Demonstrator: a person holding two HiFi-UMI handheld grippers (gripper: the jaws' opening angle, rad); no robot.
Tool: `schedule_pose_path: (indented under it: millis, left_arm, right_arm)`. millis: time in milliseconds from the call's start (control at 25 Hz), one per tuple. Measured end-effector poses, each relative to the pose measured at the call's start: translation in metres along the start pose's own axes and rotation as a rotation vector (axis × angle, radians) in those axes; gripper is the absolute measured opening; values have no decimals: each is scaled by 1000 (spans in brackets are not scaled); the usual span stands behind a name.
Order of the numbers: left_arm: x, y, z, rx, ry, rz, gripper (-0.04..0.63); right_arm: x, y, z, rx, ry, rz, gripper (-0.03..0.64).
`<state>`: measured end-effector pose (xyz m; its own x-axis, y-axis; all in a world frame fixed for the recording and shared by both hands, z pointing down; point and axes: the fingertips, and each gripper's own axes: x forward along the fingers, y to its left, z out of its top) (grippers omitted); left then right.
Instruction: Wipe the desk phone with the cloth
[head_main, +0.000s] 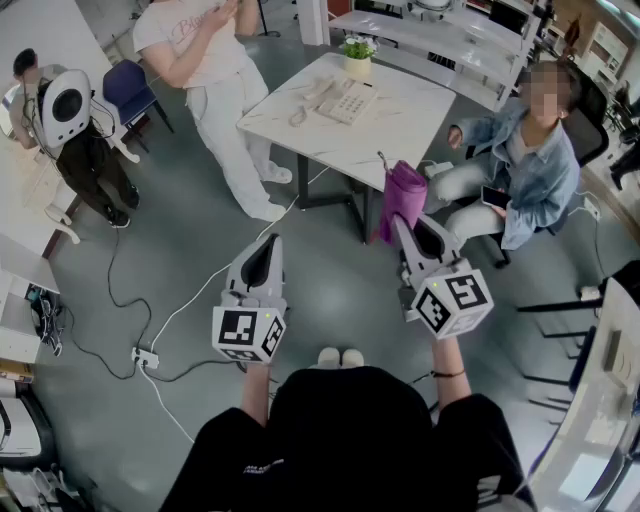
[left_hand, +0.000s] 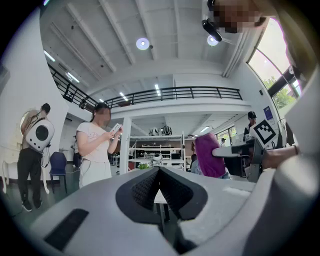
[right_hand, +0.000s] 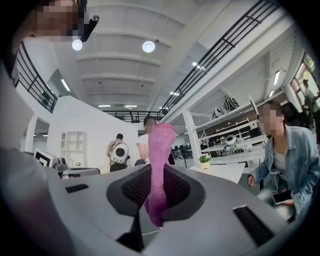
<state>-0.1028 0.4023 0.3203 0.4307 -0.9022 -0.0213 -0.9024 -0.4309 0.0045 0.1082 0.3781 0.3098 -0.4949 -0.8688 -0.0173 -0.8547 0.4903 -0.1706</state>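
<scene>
The beige desk phone (head_main: 340, 100) rests on a white table (head_main: 400, 135) some way ahead of me, across the grey floor. A purple cloth (head_main: 402, 198) (right_hand: 160, 160) is pinched upright in my right gripper (head_main: 403, 222) (right_hand: 152, 200), which is shut on it and held in the air short of the table's near corner. My left gripper (head_main: 272, 242) (left_hand: 159, 177) hangs level with it to the left, jaws shut with nothing between them. From the left gripper view the cloth (left_hand: 210, 155) shows at the right.
A potted plant (head_main: 358, 52) stands behind the phone. One person in white (head_main: 215, 60) stands at the table's left, and another in denim (head_main: 520, 170) sits at its right. A third with a white backpack (head_main: 70, 120) is far left. Cables and a power strip (head_main: 146, 357) lie on the floor.
</scene>
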Motion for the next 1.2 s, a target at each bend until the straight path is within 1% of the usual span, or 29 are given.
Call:
schedule_pose_path:
  millis: [160,600,1200]
  left_arm:
    - [3,0,-1,7,-2,1,-2]
    - [13,-2,-3,-3,0,4,-2]
    - [50,-13,-22,-27,34,30,-2]
  right_arm:
    - [2,-2,-1,-6,-4,4,41]
    - [8,-9,-4,-17,3,16,41]
    - [28,-55,-10,12,20,42,41]
